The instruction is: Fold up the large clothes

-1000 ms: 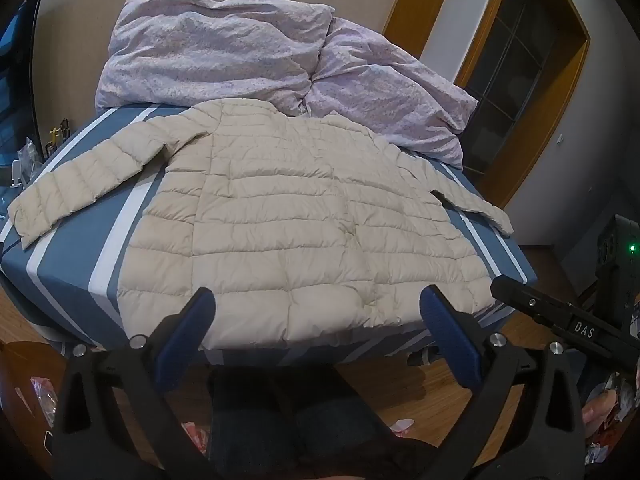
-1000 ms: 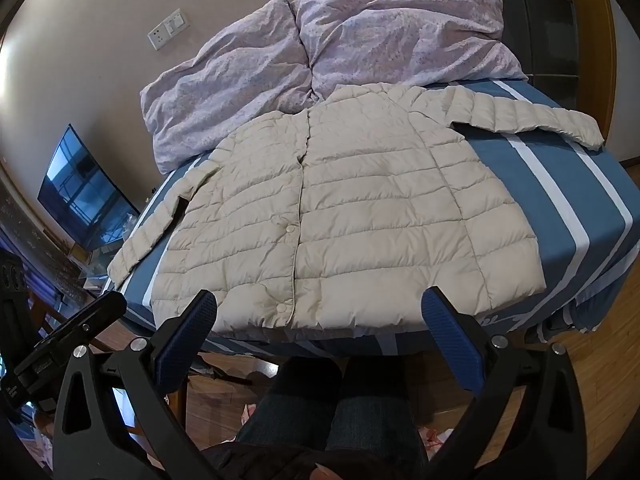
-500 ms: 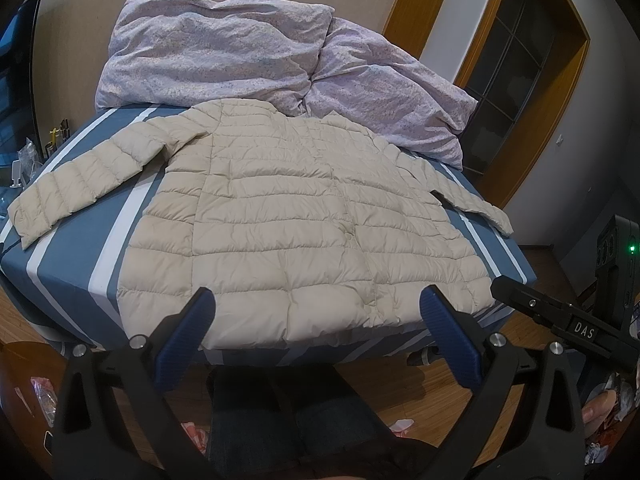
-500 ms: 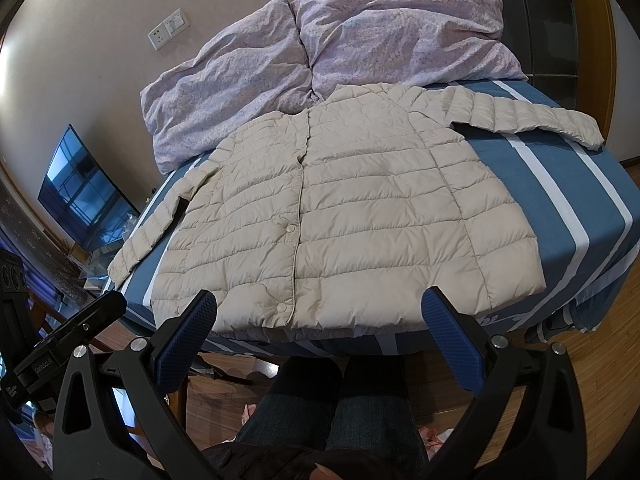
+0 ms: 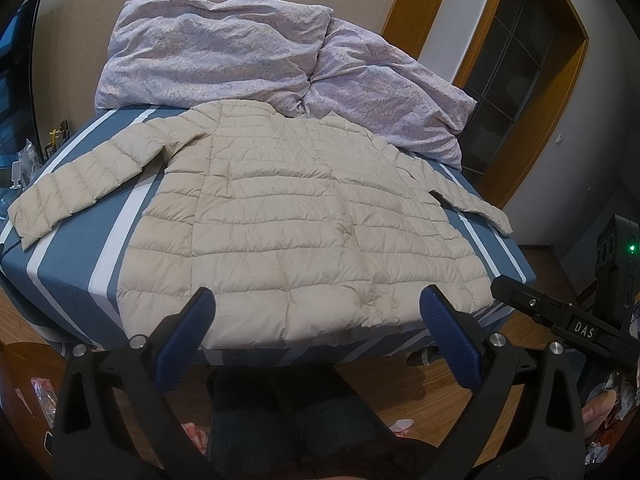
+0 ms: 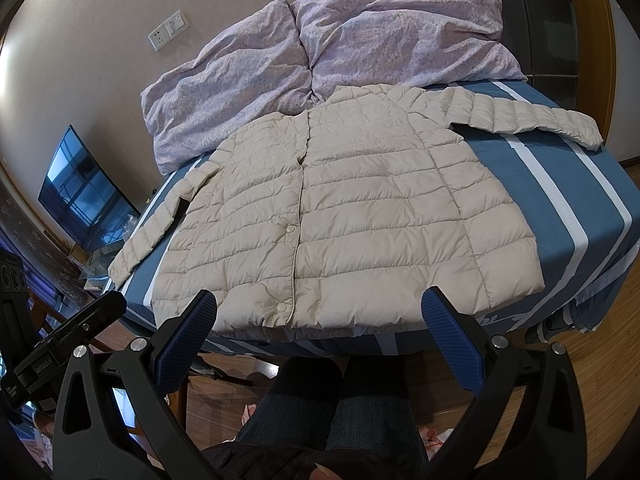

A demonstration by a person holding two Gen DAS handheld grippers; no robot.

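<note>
**Grippers poised, jacket untouched**

The left gripper (image 5: 316,320) hangs with its jaws spread wide and empty, just short of the jacket's hem. The right gripper (image 6: 320,320) is the same: jaws wide apart, holding nothing, short of the bed's near edge. The person's legs (image 6: 332,400) show below, between the fingers.

Beyond them the jacket (image 5: 288,216) lies flat and front-up on the bed (image 5: 80,256), snapped closed, hem toward the grippers and collar against the duvet (image 5: 224,64) bunched at the head. Both sleeves are spread outward, the left sleeve (image 5: 84,184) reaching toward the bed's left edge and the right sleeve (image 6: 520,116) toward its right.

Over the last second nothing has shifted: both views match the earlier ones, neither gripper has advanced, and the jacket has not moved. Folding has likely not begun; a sleeve looks the probable first grab.
</note>
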